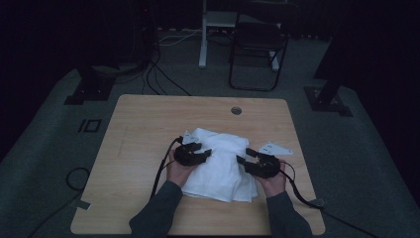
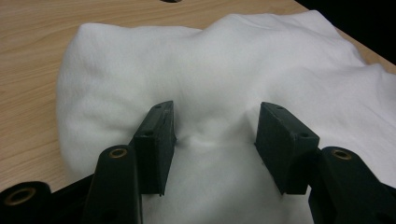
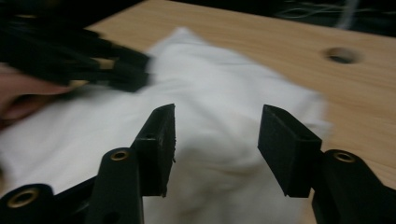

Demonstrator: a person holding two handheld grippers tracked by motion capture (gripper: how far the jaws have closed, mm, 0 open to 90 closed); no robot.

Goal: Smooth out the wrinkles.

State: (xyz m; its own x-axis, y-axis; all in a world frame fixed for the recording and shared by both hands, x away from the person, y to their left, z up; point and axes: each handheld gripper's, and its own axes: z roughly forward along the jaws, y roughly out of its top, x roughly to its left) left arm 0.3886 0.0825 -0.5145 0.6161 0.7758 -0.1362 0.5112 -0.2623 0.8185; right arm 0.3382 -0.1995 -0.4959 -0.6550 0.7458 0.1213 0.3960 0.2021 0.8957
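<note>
On the middle of the wooden table (image 1: 143,124), a folded white cloth (image 1: 220,166) is laid flat, a little toward the person's side. The left gripper (image 1: 205,151) is held over the cloth's left part, and the right gripper (image 1: 247,154) is held at its right edge; the two are pointed inward toward each other. In the left gripper view, the jaws are seen standing apart, with the cloth (image 2: 210,70) lying below and between them and a small crease raised in the gap; the pads are not pressed on the fabric. In the right gripper view, the jaws are likewise seen parted above the cloth (image 3: 219,121), nothing being clamped, and the left gripper (image 3: 135,77) is shown blurred farther off at the upper left. A round hole (image 1: 236,110) is seen in the table near its far edge, and a small white plate (image 1: 275,148) is laid just beside the cloth's right side.
</note>
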